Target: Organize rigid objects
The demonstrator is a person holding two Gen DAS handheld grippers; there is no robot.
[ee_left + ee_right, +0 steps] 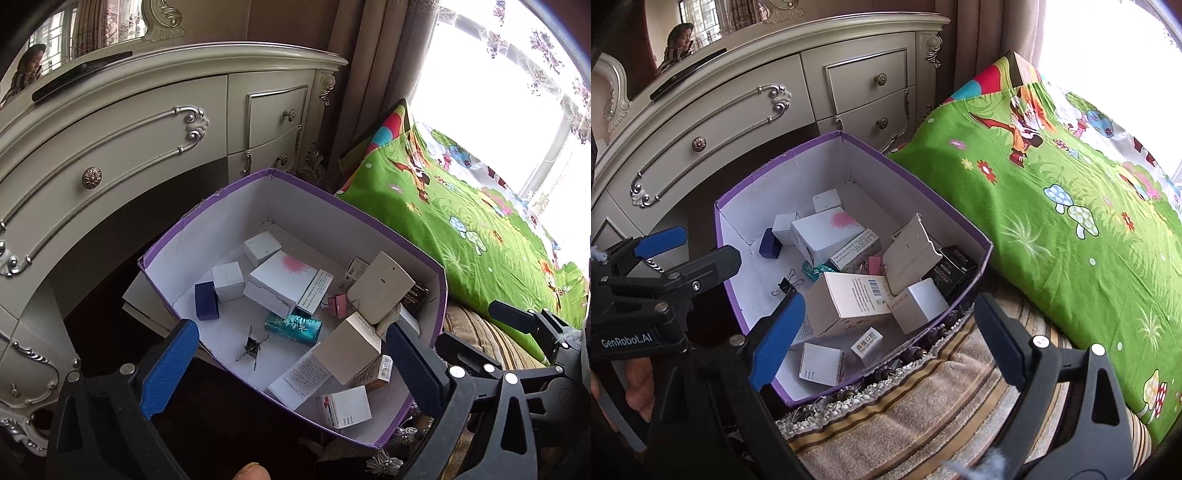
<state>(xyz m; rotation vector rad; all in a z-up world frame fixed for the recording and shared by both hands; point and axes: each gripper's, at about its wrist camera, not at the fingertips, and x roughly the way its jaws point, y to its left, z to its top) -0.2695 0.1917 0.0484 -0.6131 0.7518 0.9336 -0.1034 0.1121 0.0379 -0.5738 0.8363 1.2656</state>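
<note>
Sitting in a jumble inside the purple-walled cardboard box (441, 291), the task's things are mostly small cartons: a white carton with a pink smudge (282, 282), a long beige carton (849, 299) lying on its side, a teal foil-wrapped pack (293, 328), a dark blue box (207, 305), plus a black binder clip (252, 348) and a pink one (338, 304) on the white floor. By the look of them the cartons are light, stiff enough to pinch yet easily dented, so a hold across the short sides near the middle seems safest; the foil pack may be slippery, and the clips are best taken by their bodies, not the wire loops. The beige carton's long axis runs roughly from the box's near-left toward its far-right wall, and a flat cream card-like piece (910, 254) leans tilted against its neighbours. The left gripper (291, 365) hangs over the near edge of the box, jaws spread wide with nothing clamped. The right gripper (890, 339) is also wide apart and empty, just beside the box over a striped fringed cloth (923, 406). A green cartoon-print bedspread (1052, 221) lies beyond, a cream dresser (147, 122) behind.
</note>
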